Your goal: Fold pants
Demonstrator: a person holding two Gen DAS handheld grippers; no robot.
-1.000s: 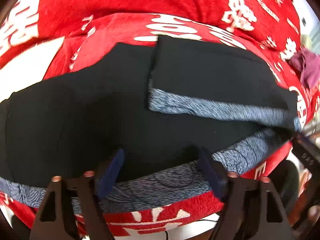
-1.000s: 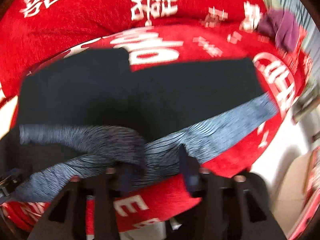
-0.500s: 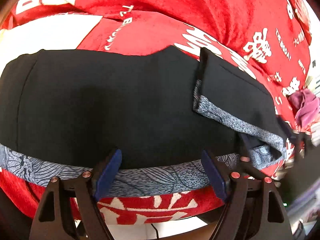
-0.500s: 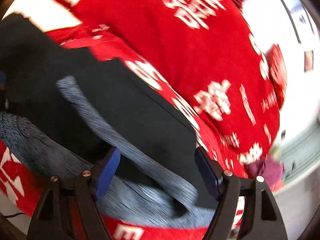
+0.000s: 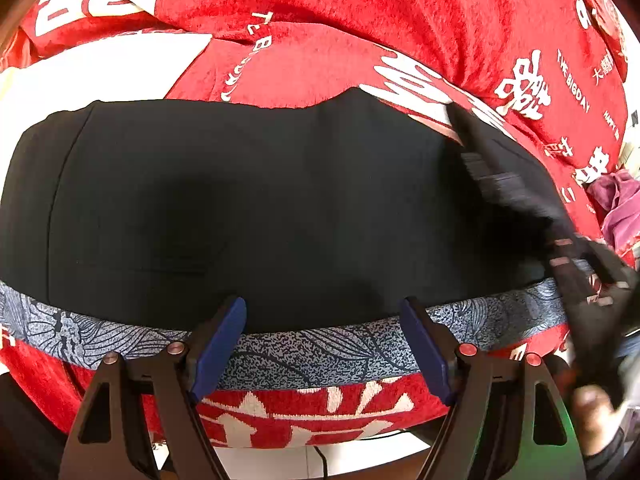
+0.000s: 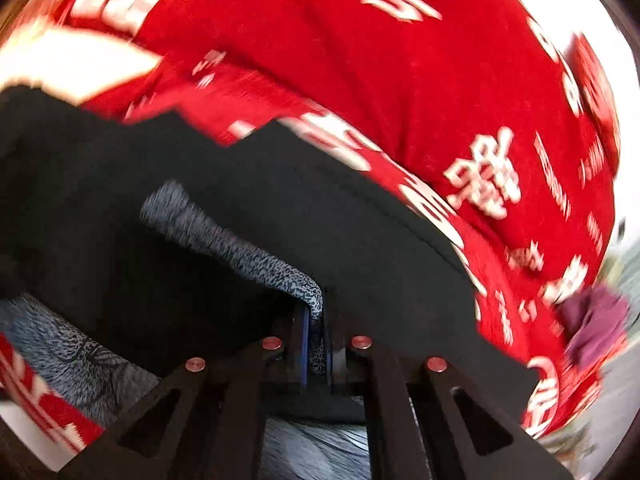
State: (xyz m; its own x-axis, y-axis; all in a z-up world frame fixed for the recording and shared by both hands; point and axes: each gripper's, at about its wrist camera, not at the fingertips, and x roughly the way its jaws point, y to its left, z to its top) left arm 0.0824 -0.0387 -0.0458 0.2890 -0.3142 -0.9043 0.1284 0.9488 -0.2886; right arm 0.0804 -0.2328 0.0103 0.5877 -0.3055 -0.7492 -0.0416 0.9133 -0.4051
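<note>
Where the red cloth (image 5: pixel 360 28) w/ white characters and lettering drapes over the surface, it fills nearly all of both views; a white patch sits at upper left of the left wrist view. A crumpled purple garment (image 5: pixel 618 204) lies on the cloth at far right, and a pale floor strip shows under the near edge. Rest of the room: cannot tell.

The pants (image 5: pixel 248 208) lie flat on the red cloth, long axis running left-right across the left wrist view, parallel to the near edge of the surface. Black fabric, smooth, few wrinkles; a grey-blue patterned band (image 5: pixel 320 346) w/ leaf-like line print runs along the near side. At right one end is lifted and turned back over the rest, blurred.

Left gripper (image 5: pixel 324 344) hangs just above the patterned band, jaws wide apart, blue pads on either side of a stretch of band, not pinching it.

Right gripper (image 6: pixel 316 340) has just closed its jaws: they're clamped on the grey-blue band (image 6: pixel 256 252) of the turned-back end, fabric pinched between the blue pads, black cloth draping away both sides. Right wrist view is motion-blurred.
</note>
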